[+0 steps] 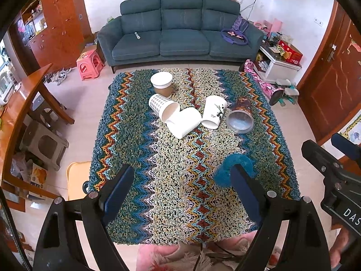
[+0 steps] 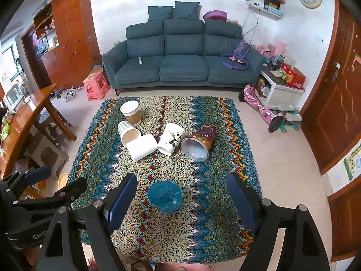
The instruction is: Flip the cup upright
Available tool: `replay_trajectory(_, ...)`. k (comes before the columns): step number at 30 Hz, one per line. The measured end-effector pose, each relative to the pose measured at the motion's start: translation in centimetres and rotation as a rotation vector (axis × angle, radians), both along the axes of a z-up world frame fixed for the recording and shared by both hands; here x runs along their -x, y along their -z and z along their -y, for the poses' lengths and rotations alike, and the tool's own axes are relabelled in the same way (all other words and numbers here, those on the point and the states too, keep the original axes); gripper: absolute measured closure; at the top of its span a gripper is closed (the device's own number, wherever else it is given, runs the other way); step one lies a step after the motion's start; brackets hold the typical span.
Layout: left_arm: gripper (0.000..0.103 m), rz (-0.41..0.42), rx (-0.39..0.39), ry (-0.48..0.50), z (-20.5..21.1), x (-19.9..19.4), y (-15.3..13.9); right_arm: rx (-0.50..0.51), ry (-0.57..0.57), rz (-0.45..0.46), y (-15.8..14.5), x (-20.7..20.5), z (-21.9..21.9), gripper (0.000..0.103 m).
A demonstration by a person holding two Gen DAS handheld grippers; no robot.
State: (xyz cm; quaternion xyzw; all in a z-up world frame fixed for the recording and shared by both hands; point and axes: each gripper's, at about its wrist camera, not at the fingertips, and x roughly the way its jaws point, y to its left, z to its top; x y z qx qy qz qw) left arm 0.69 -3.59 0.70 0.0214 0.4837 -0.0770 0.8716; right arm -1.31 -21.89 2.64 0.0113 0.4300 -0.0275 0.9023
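Right wrist view, blue glass cup (image 2: 165, 197), shaggy zigzag rug (image 2: 203, 225)

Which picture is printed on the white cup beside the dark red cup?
A panda with green bamboo on the white cup, clearest in the right wrist view.

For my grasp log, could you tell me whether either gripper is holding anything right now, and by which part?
Nothing is held. The left gripper and right gripper are both open above the rug; the blue cup sits untouched between the right fingers.
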Motion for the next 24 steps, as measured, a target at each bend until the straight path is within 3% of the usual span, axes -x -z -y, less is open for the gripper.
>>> replay_trajectory(24,0.014,-0.012,-0.014,0.025,1.01,-0.55,-0.03,-0.012,0.020,-0.013,0.09,-0.33,0.46,0.021)
